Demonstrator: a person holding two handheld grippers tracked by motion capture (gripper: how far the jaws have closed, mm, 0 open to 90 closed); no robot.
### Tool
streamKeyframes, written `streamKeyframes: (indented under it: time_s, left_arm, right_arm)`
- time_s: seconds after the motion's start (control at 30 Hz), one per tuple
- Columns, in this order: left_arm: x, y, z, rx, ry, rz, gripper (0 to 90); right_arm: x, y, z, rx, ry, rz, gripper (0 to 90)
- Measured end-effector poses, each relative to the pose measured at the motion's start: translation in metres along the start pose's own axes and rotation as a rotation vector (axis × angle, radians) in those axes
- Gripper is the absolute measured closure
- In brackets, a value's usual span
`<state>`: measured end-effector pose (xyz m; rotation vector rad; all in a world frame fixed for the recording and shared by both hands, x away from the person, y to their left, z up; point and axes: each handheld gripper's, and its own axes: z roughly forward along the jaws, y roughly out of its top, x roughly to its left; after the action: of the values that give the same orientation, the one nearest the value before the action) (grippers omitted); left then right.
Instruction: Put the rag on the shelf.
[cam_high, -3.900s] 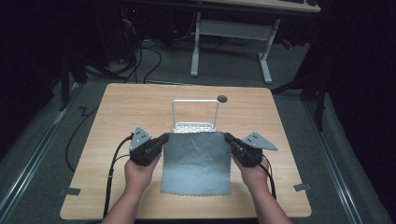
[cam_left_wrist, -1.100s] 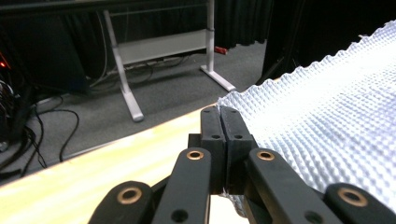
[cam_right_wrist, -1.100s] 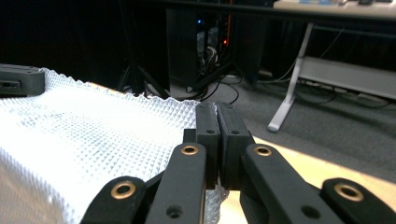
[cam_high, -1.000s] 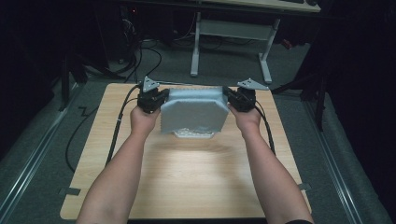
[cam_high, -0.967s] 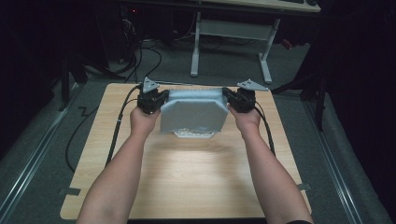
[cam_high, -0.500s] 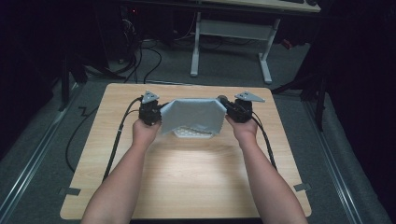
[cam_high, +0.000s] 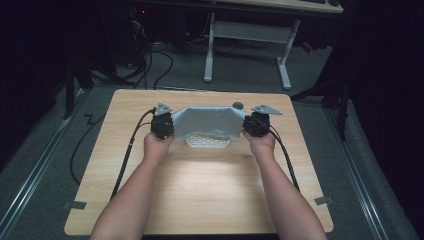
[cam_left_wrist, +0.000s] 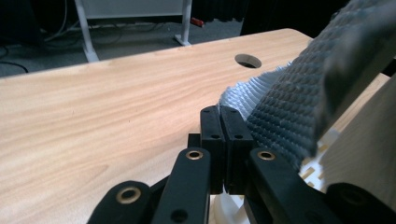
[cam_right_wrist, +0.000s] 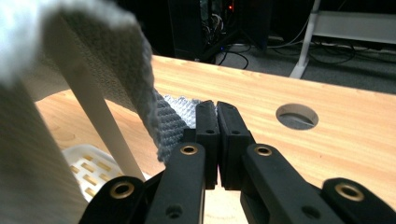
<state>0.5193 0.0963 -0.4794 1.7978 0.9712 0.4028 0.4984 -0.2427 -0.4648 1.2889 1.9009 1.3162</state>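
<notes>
A grey-blue waffle-weave cloth (cam_high: 206, 121) hangs stretched between my two grippers and drapes over a white rack, whose slotted base (cam_high: 207, 142) shows below its lower edge. My left gripper (cam_high: 170, 127) is shut on the cloth's left corner, and in the left gripper view the cloth (cam_left_wrist: 285, 112) runs off to the right from the shut jaws (cam_left_wrist: 219, 122). The right gripper (cam_high: 247, 125) pinches the right corner. In the right gripper view the cloth (cam_right_wrist: 175, 119) leaves the shut jaws (cam_right_wrist: 216, 119) to the left, past a white rack post (cam_right_wrist: 100, 121).
The wooden table (cam_high: 200, 200) has a round cable hole (cam_high: 238, 105) just behind the rack. A cable trails from each gripper toward the near edge. Beyond the table stand a white desk frame (cam_high: 245, 35) and floor cables.
The cloth went from flat on the table to lifted and held out far. Since half a second ago both hands have come down and slightly nearer, and the cloth now sags over the rack.
</notes>
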Motion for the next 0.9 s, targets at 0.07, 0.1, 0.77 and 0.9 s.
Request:
streamKeyframes:
  time_s: [0.07,0.1,0.77,0.9]
  left_arm:
    - [0.001,-0.002,0.001,0.006,0.000,0.001,89.5]
    - [0.001,-0.003,0.001,0.006,0.001,0.001,89.4]
    - [0.015,0.006,-0.023,-0.024,0.078,-0.034,69.1]
    - [0.020,0.007,-0.029,-0.030,0.097,-0.036,68.2]
  right_arm:
    - [0.000,-0.001,0.000,0.006,-0.002,0.005,88.7]
    - [-0.001,-0.003,0.001,0.011,-0.002,0.004,88.6]
    - [-0.005,0.009,-0.009,-0.013,-0.043,-0.023,68.5]
    - [-0.010,0.013,-0.013,-0.020,-0.057,-0.029,67.8]
